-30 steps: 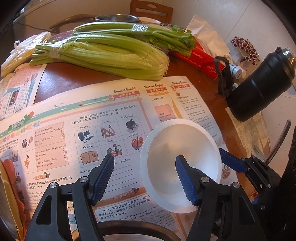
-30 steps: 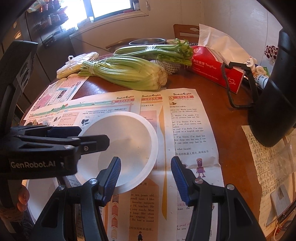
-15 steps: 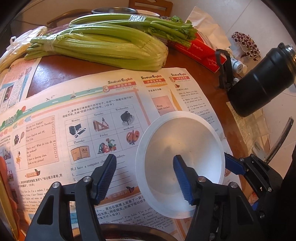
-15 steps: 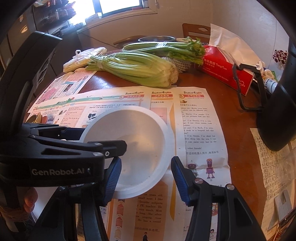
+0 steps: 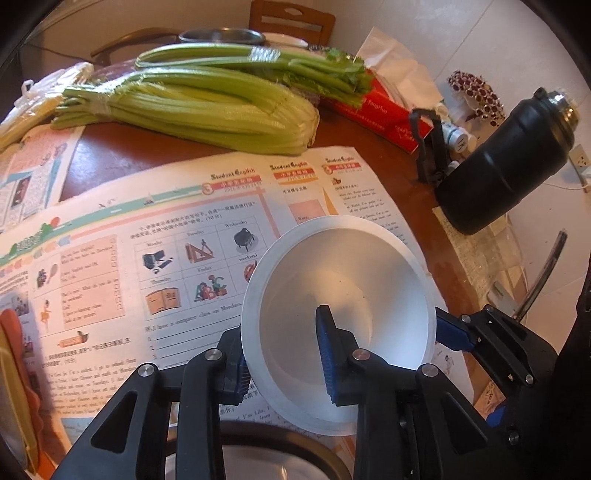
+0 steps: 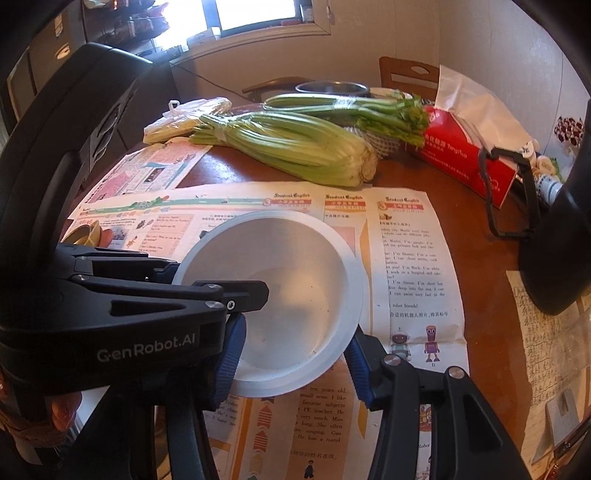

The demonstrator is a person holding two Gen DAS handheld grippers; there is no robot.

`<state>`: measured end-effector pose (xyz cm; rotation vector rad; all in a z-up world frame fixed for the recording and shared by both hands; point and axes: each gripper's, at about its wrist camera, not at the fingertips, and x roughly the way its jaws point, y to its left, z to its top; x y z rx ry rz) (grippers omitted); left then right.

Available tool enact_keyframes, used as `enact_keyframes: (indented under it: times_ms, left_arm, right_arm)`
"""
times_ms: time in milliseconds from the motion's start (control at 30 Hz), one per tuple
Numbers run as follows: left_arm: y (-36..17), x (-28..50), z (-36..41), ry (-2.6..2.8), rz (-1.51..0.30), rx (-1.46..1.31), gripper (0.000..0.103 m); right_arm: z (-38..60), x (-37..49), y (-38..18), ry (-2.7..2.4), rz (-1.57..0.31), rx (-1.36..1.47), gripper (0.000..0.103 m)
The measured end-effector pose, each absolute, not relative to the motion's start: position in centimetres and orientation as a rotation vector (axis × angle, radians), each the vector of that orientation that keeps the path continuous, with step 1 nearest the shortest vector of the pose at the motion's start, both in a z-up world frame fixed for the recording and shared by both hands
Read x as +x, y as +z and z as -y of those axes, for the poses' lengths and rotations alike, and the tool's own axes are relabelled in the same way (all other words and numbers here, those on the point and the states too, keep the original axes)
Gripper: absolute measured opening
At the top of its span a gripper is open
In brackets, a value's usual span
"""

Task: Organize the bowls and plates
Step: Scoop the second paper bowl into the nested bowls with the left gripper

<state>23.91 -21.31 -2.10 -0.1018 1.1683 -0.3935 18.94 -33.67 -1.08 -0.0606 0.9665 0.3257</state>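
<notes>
White bowl, tilted, above the English-lesson newspaper spread on a brown table. Left gripper: fingers narrowed onto the bowl's near rim, one blue pad inside the bowl, the other outside the wall. Right gripper: jaws closing, the bowl's lower rim between the pads; contact on the right pad appears made, the left pad lies inside the bowl, partly hidden by the left gripper's black body.

The left wrist view alone shows a round dark-rimmed dish at the bottom edge, beneath the bowl, and the full black flask leaning at right. The right wrist view alone shows a window, small bowls at the paper's left edge, and a fingertip behind the left gripper. Both views show two celery bunches, a red tissue box and a chair beyond.
</notes>
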Motion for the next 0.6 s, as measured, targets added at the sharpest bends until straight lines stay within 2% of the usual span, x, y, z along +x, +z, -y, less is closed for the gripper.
enact_keyframes:
  times_ms: [600]
  left_arm:
    - [2.5,17.1,15.7,-0.347,-1.051,-0.151,0.031]
  right_arm:
    - [29.0,13.6,3.1,0.401,-0.857,-0.129,0.052]
